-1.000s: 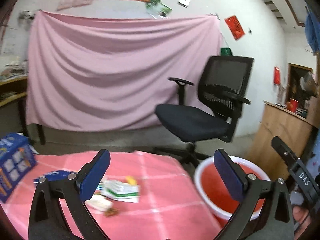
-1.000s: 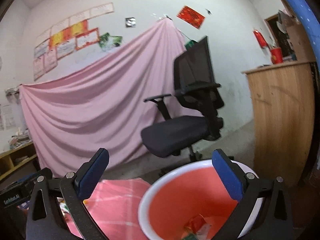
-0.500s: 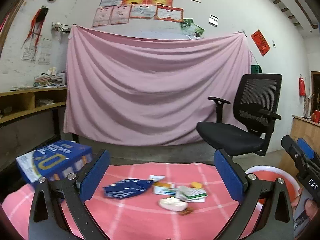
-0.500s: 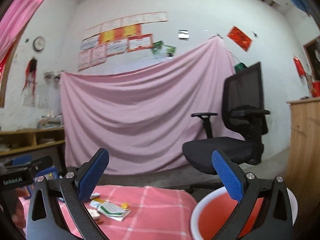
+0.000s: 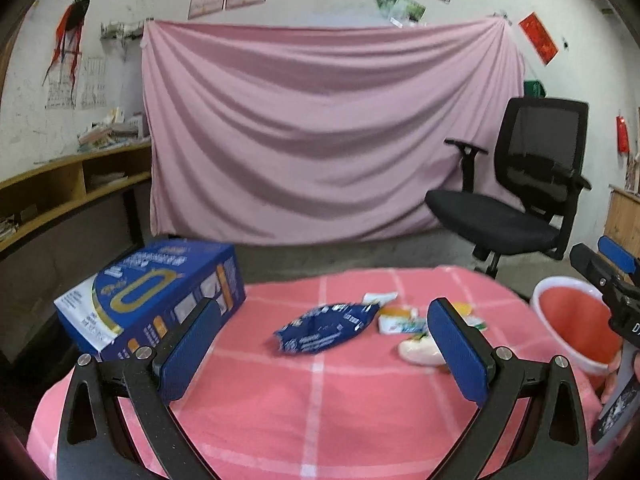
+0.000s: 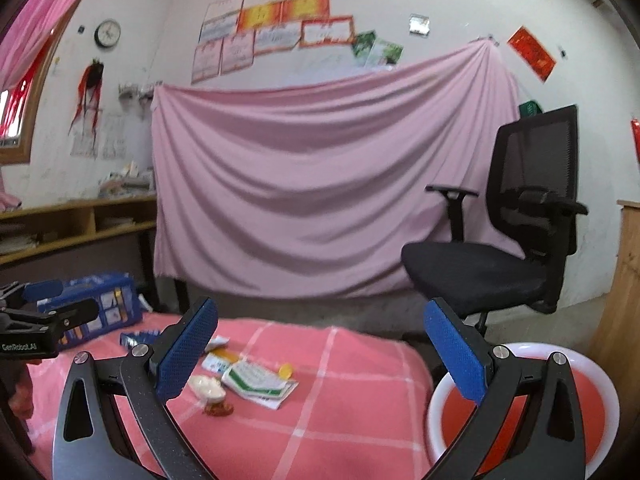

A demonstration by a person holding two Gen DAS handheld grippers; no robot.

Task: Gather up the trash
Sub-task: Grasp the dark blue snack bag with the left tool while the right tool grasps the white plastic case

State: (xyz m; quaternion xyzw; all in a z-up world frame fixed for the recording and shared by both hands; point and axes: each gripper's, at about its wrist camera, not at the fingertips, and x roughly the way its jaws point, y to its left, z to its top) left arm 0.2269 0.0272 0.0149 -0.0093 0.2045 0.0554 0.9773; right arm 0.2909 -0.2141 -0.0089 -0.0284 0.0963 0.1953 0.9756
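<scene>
Holding both tongs released, I saw my left gripper (image 5: 320, 340) facing the blue wrapper (image 5: 326, 326); only my right gripper (image 6: 320, 340) view showed crumbs (image 6: 218, 408) beside it on the pink cloth (image 6: 340, 420).

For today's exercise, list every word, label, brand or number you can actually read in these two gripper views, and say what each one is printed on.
"GenRobot.AI": on the body of the left gripper, seen in the right wrist view.
"D": cut off at the frame edge, on the right gripper, seen in the left wrist view.
Blue box: print too blurred to read.
Blue wrapper: unreadable.
Wall certificates: too small.
Clock: numerals illegible.
</scene>
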